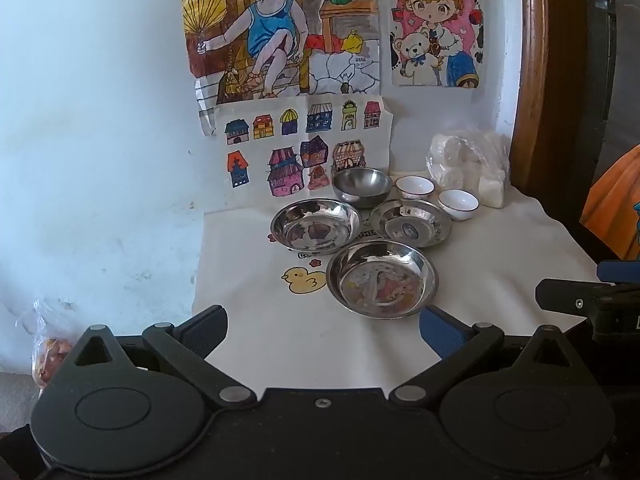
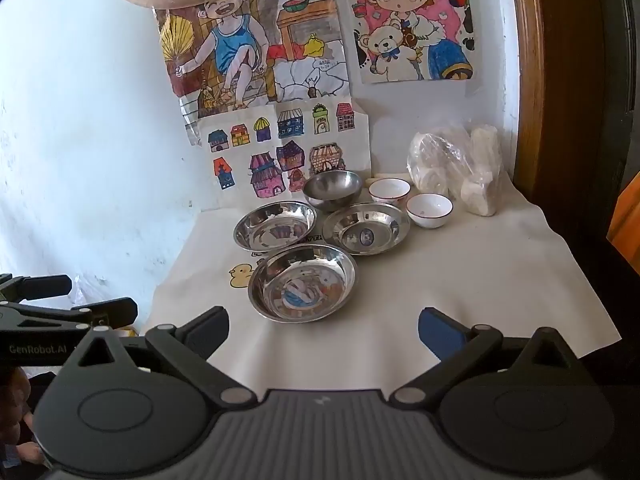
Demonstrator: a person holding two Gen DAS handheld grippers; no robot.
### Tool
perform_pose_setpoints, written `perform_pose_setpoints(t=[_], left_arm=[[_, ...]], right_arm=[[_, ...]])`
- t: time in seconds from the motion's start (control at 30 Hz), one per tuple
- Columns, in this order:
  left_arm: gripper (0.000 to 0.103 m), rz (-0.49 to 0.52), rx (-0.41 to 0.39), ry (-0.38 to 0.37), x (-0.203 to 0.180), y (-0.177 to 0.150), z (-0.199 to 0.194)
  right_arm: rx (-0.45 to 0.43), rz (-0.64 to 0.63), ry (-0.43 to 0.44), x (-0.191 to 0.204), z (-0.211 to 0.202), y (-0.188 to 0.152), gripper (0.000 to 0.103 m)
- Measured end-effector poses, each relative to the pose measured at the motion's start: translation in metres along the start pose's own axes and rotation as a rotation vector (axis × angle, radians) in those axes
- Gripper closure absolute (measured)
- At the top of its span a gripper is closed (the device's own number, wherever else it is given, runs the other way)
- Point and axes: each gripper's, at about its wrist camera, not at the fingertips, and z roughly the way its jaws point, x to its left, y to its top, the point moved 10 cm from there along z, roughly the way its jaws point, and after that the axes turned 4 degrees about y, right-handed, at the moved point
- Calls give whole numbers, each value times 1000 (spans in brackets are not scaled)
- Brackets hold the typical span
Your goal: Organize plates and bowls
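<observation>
My left gripper (image 1: 323,326) and right gripper (image 2: 324,328) both hang with jaws wide apart, holding nothing. The nearest steel plate (image 1: 382,278) lies just ahead of my left gripper; two more plates, a steel bowl (image 1: 362,187) and two white bowls sit behind. Bare cloth (image 2: 460,280) spreads to the right.

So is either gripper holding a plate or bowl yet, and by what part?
Nothing is held. The left gripper and right gripper both stand open over the cloth, short of the nearest plate.
</observation>
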Motion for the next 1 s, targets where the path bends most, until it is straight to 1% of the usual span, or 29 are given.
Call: perform_pose_setpoints(t=[0.07, 0.1, 0.33, 0.37, 0.4, 0.6, 1.0], left_arm=[[1, -4, -5, -3, 0, 0, 0], [1, -4, -5, -4, 0, 0, -1], [1, 5, -3, 6, -1, -2, -4], [1, 4, 9, 2, 0, -1, 0], [1, 4, 9, 4, -2, -7, 2], [1, 2, 7, 6, -3, -12, 5], [1, -7, 15, -3, 7, -10, 7]], right_arm=[[4, -1, 1, 1, 2, 3, 0], [-10, 2, 0, 1, 0, -3, 0], [-17, 10, 6, 3, 3, -5, 0], [-17, 11, 7, 3, 4, -5, 0], [-17, 12, 8, 3, 4, -6, 0], [-20, 6, 11, 5, 3, -5, 0], [-18, 10, 11, 3, 3, -3, 0]])
